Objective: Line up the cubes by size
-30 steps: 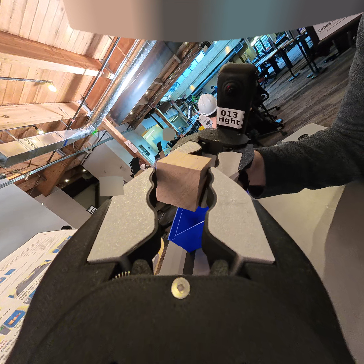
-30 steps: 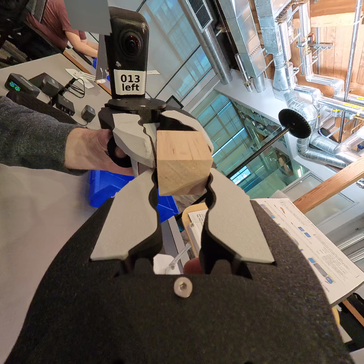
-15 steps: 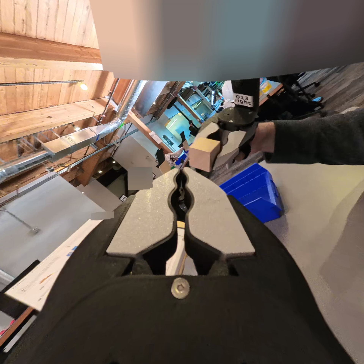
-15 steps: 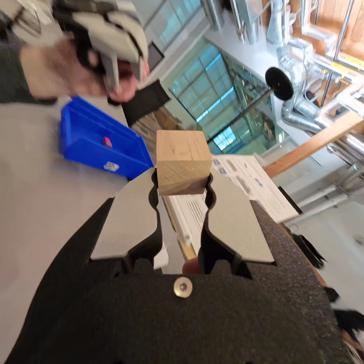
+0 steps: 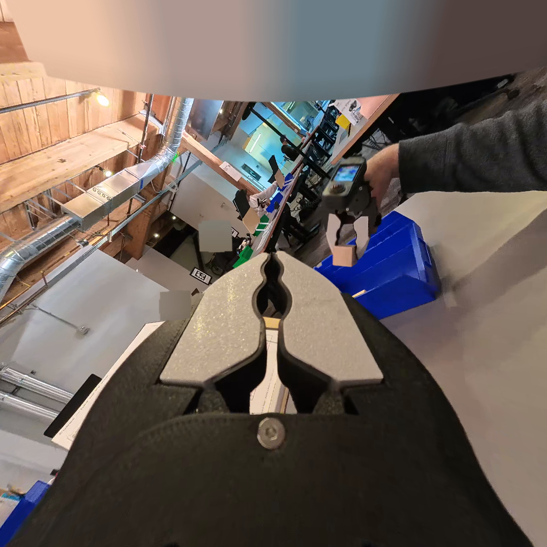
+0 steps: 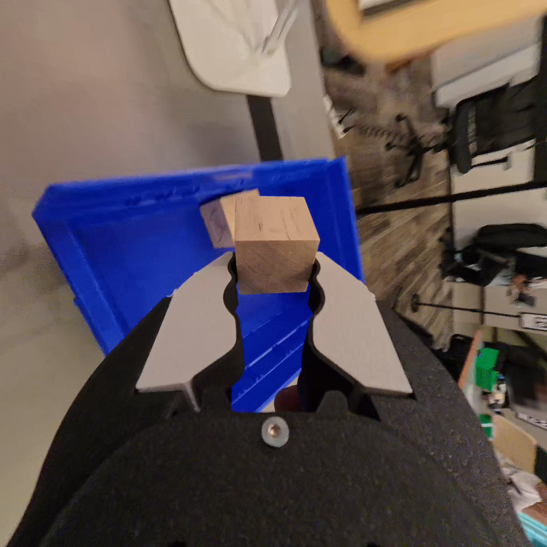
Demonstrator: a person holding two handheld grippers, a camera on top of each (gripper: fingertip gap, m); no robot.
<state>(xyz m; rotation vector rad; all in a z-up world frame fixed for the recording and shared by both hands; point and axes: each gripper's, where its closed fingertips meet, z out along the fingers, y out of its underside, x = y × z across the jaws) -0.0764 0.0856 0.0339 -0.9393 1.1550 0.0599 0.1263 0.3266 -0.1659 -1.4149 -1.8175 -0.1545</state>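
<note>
Wooden cube [image 6: 273, 245] pinched in the right hand-held gripper [image 6: 273, 266] over the blue bin [image 6: 118, 254].

Both grey fingers [image 6: 195, 325] press on opposite side faces of the cube near its lower end, so most of the block stands clear beyond the tips, probably to leave its faces free for setting down flat. It hangs above the bin's right part, near the bench [image 6: 88, 88] edge, and a second cube [image 6: 225, 222] lies in the bin just behind it. Being a cube, it has no long axis; one face squarely meets the camera, and its edges run in line with the fingers. The left hand-held gripper [image 5: 270, 257] is fully closed on nothing and is held well apart, likely waiting its turn.
</note>
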